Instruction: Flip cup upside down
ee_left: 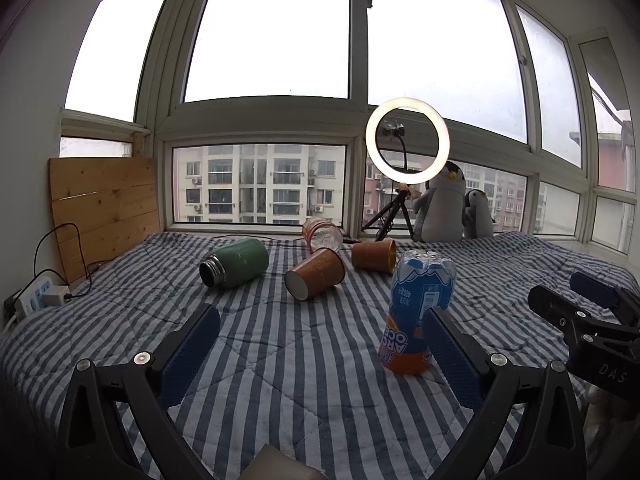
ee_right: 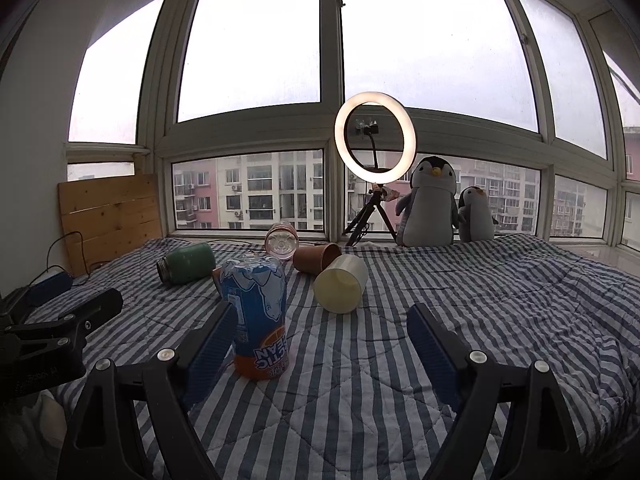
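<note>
Both grippers hover low over the blue-and-white striped quilt (ee_left: pixel 280 360), jaws spread and grasping nothing: left gripper (ee_left: pixel 320 356), right gripper (ee_right: pixel 320 344). This released posture suits a pause between picks. The blue-and-orange printed drink can (ee_left: pixel 420 312) stands inverted, its lettering upside down, long axis vertical, just inside the left gripper's right finger, at 1 o'clock from its centre; whether they touch cannot be told. It appears already flipped. Beyond, at 12 o'clock, several vessels lie on their sides, probably awaiting turning: a brown paper cup (ee_left: pixel 316 273), axis horizontal, base toward the camera; a second brown paper cup (ee_left: pixel 374 255); a green metal flask (ee_left: pixel 236 263), mouth toward 8 o'clock; a pale cream plastic cup (ee_right: pixel 341 283).
</note>
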`<state>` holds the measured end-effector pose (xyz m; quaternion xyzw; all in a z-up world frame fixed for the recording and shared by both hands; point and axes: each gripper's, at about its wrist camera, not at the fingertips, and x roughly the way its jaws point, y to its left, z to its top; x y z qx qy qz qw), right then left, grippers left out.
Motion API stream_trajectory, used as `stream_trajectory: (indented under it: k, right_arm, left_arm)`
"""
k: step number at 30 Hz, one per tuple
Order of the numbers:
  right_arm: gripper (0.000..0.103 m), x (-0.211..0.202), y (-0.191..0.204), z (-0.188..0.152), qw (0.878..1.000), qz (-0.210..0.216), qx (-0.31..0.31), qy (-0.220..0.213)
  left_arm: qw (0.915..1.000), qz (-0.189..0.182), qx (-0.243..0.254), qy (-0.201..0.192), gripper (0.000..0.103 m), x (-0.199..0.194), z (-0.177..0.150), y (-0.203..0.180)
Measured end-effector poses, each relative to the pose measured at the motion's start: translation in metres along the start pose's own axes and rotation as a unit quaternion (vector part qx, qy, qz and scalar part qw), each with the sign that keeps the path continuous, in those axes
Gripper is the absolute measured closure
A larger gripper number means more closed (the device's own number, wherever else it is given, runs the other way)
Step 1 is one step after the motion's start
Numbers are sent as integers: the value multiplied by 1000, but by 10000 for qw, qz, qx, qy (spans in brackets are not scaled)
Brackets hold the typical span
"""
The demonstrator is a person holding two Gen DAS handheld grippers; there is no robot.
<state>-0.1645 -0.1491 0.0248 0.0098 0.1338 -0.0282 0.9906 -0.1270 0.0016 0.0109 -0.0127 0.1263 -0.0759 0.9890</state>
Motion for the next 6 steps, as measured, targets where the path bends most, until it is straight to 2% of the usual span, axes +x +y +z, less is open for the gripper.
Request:
stream_trajectory:
  k: [6]
  right_arm:
    - [19, 4, 4, -2, 9999, -69, -69, -51]
  left_arm:
    - [9999, 94, -22, 62, 3, 5, -2, 6]
